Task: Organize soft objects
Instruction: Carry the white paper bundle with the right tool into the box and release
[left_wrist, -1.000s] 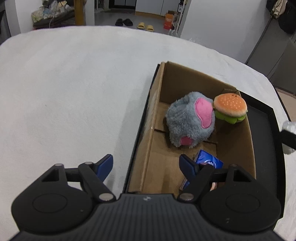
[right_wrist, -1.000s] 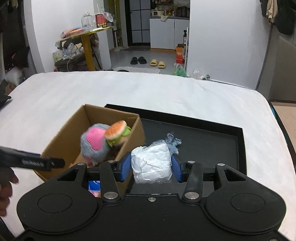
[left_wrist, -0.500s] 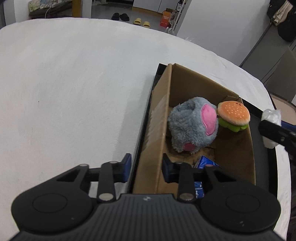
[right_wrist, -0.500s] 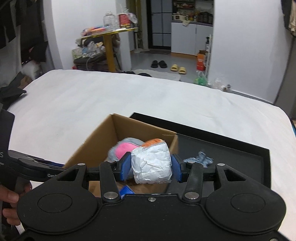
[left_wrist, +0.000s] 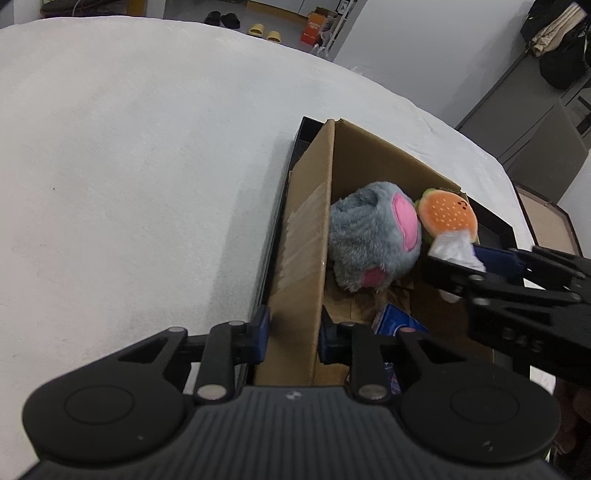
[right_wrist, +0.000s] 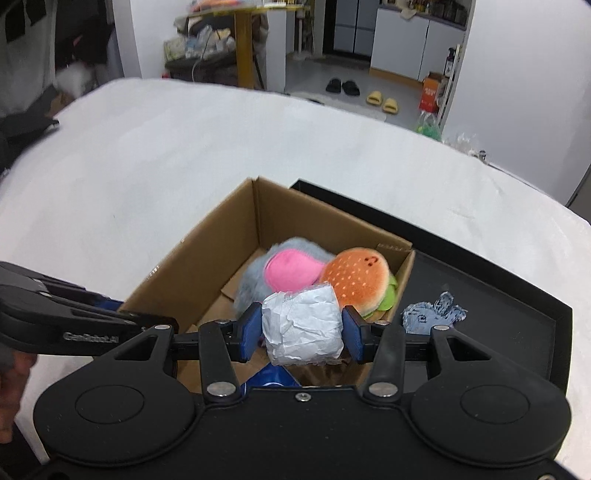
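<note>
A cardboard box (right_wrist: 207, 258) sits at the left end of a shallow black tray (right_wrist: 517, 280), and the tray lies on a table covered in white cloth (left_wrist: 129, 166). The left claw (left_wrist: 291, 332) straddles the near left wall of the box, one blue pad outside and one inside, and its jaws are closing with the cardboard between them; the pads look to be touching the wall on both sides.

The right claw (right_wrist: 301, 332) is clamped on a crumpled white paper-wrapped bundle (right_wrist: 301, 328), pads pressing its two sides, and holds it over the open box, near the right-hand end (from the left wrist view it hangs just in front of the burger toy).

Inside the box, a grey plush with pink patches (left_wrist: 365, 240) lies toward the far end, and a plush burger (right_wrist: 358, 284) leans against it on the right, touching it. Something blue (left_wrist: 397, 319) lies on the box floor at the near end; what it is I cannot tell.

On the bare tray to the right of the box there is a small crumpled blue-grey scrap (right_wrist: 434, 312), apart from everything else. A hand (right_wrist: 13, 373) shows at the left edge, behind the left claw's handle.
</note>
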